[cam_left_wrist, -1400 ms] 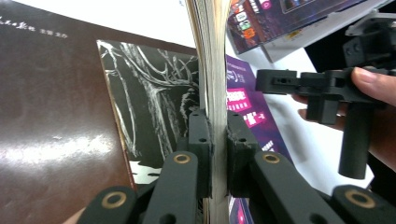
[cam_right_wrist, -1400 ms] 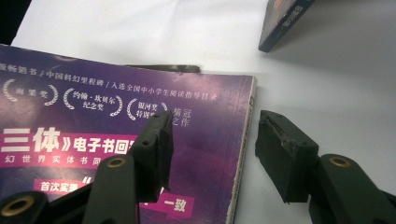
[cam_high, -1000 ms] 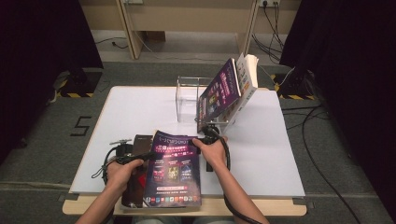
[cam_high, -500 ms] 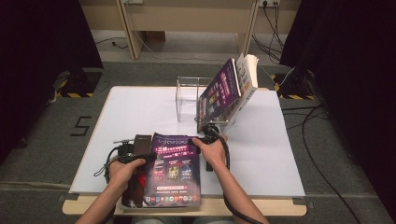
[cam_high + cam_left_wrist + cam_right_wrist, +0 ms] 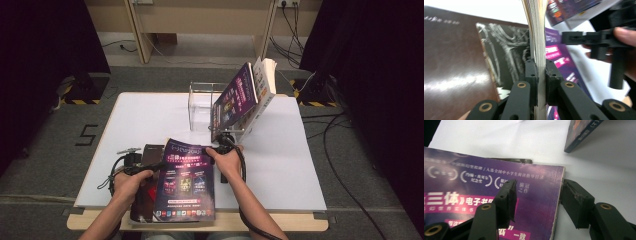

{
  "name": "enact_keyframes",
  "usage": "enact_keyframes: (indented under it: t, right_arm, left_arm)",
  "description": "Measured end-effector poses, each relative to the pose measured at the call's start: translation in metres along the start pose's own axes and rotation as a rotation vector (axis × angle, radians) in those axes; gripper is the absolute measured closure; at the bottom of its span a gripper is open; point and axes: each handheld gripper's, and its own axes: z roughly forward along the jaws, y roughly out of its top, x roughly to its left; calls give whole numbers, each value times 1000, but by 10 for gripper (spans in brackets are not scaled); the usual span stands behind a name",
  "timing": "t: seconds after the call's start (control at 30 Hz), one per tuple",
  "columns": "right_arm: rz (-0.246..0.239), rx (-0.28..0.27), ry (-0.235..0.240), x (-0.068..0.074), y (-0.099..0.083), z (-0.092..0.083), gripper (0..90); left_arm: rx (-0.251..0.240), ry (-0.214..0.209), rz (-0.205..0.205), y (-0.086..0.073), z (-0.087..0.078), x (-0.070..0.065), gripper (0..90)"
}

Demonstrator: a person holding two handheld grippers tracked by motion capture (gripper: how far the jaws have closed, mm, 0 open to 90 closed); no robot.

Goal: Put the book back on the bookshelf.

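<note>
Barely shifted, left hand-held gripper (image 5: pixel 539 75) has just been closing, pinching the purple book (image 5: pixel 186 182); right hand-held gripper (image 5: pixel 536 200) spread; lift steadily.

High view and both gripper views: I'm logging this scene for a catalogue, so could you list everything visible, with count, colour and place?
purple book: one, purple cover with pink print, near table edge, partly over the brown book
brown book: one, dark brown, under the purple book's left side
leaning books: at least two, purple and white, propped in the stand
clear stand: one, transparent, table's far middle
table: one, white top
cables: several, black, on the grey floor at right
left gripper: one, black, jaws shut on the purple book's page edge
right gripper: one, black, jaws open astride the purple book's corner
hands: two, from the bottom edge
</note>
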Motion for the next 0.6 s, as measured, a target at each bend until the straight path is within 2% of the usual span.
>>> enact_keyframes:
  t: [0.1,0.2,0.33,0.6]
  right_arm:
    - [-1,-4,7,0,0,0,460]
    - [3,-6,21,-1,0,0,458]
    - [15,-8,33,-2,1,1,454]
    - [55,-15,77,-7,1,3,444]
  left_arm:
    - [-17,-39,9,0,-3,0,829]
    - [-20,-59,14,-1,-5,0,830]
    - [-28,-94,5,-1,-7,0,830]
    - [-23,-118,-10,-2,-8,1,830]
